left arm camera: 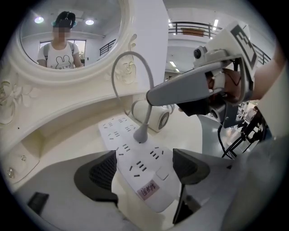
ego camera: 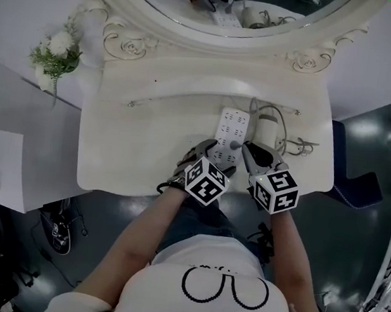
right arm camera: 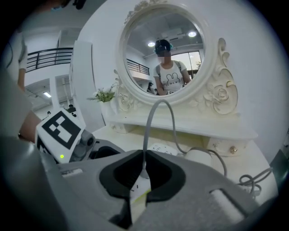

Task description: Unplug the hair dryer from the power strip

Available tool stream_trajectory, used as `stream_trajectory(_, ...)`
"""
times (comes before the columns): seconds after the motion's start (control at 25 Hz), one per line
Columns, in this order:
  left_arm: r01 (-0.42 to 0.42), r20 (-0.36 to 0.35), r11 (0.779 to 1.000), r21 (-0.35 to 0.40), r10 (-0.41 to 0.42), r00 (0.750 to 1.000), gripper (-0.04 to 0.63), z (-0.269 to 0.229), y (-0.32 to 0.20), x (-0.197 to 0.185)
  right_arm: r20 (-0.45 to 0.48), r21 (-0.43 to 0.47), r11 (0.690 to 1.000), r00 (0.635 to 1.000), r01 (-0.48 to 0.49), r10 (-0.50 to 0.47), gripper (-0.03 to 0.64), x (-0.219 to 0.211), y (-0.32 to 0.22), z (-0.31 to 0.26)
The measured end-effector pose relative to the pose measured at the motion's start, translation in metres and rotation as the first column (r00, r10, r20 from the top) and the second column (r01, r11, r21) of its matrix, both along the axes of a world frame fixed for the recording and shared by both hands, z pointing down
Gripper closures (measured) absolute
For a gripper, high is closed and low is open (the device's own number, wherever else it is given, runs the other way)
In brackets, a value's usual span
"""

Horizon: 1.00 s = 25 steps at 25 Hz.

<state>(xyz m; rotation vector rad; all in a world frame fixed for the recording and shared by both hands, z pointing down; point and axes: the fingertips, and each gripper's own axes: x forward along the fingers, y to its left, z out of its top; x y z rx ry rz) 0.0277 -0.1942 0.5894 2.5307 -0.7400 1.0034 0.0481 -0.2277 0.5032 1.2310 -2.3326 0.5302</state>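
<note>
— Tongs on the near side, how do they stand?
— Left tongs (left arm camera: 144, 170) are spread wide, clamped across the near end of the power strip (ego camera: 232, 123) on the surface (ego camera: 146, 153). Right tongs (right arm camera: 143, 173) are pinched nearly together on the grey cord (right arm camera: 149, 126), just above its plug (left arm camera: 141, 134).
— Plug out?
— No, seated in the strip. Hair dryer (left arm camera: 156, 118) lies just beyond, white, before the mirror (right arm camera: 165, 54).
</note>
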Motion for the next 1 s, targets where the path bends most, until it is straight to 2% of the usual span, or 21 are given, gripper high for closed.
stream_trajectory(0.12,-0.004,0.007,1.0,0.0,0.004,1.0,0.209,0.0,0.0,0.0,0.028,0.049,0.998,0.999,0.029,-0.031,0.594,-0.011,0.008,-0.016)
stream_trajectory(0.32,-0.007,0.011,1.0,-0.003,0.007,1.0,0.209,0.0,0.0,0.001,0.06,0.08,0.997,0.998,-0.015,0.01,0.594,-0.009,-0.009,-0.03)
stream_trajectory(0.44,-0.009,0.012,1.0,-0.004,0.009,1.0,0.209,0.0,0.001,0.0,0.085,0.097,0.993,0.995,-0.063,0.054,0.592,0.009,-0.014,-0.044)
stream_trajectory(0.6,-0.011,0.016,1.0,-0.009,0.011,1.0,0.209,0.0,0.001,0.0,0.133,0.059,0.982,0.977,-0.178,0.169,0.591,0.054,-0.017,-0.052)
stream_trajectory(0.68,-0.012,0.021,1.0,-0.013,0.012,1.0,0.209,0.0,0.001,0.0,0.173,-0.021,0.973,0.958,-0.229,0.229,0.591,0.077,-0.014,-0.049)
stream_trajectory(0.72,-0.012,0.022,1.0,-0.013,0.012,1.0,0.209,-0.001,0.001,0.0,0.229,-0.097,0.965,0.938,-0.245,0.261,0.591,0.086,-0.01,-0.046)
stream_trajectory(0.8,-0.011,0.024,1.0,-0.013,0.011,1.0,0.209,-0.001,0.001,0.001,0.38,-0.276,0.933,0.866,-0.231,0.327,0.591,0.097,-0.003,-0.041)
stream_trajectory(0.84,-0.01,0.026,1.0,-0.013,0.01,1.0,0.209,-0.001,0.0,0.001,0.433,-0.34,0.916,0.829,-0.212,0.353,0.591,0.102,0.001,-0.038)
stream_trajectory(0.88,-0.01,0.029,1.0,-0.015,0.01,1.0,0.209,-0.001,0.0,0.001,0.453,-0.381,0.902,0.809,-0.203,0.374,0.591,0.109,0.004,-0.034)
stream_trajectory(0.92,-0.01,0.031,1.0,-0.017,0.01,0.999,0.209,-0.001,0.001,0.001,0.441,-0.404,0.89,0.807,-0.211,0.392,0.591,0.118,0.006,-0.028)
stream_trajectory(1.0,-0.011,0.032,1.0,-0.021,0.012,0.999,0.209,-0.001,0.001,0.002,0.358,-0.423,0.868,0.832,-0.26,0.424,0.591,0.14,0.008,-0.011)
